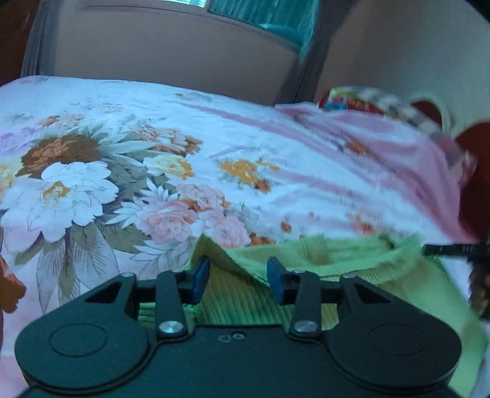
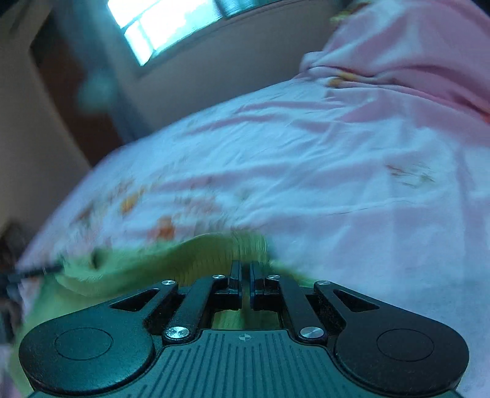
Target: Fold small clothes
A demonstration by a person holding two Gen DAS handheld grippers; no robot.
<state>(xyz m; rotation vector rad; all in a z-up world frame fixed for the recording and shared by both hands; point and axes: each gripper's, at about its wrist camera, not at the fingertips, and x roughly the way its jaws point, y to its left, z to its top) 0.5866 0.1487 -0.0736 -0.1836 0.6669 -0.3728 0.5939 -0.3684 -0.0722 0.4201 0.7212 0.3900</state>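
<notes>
A light green ribbed garment lies on a floral bedsheet. In the left wrist view my left gripper is open, its blue pads on either side of a raised corner fold of the garment. In the right wrist view my right gripper is shut on the green garment, pinching its ribbed edge between the nearly closed fingers. The view is blurred by motion. The right gripper's tip also shows at the right edge of the left wrist view.
The bedsheet is wrinkled, white and pink with flower prints. A pink blanket is heaped at the far right. A colourful cloth bundle lies at the bed's far edge. Walls and a window stand behind.
</notes>
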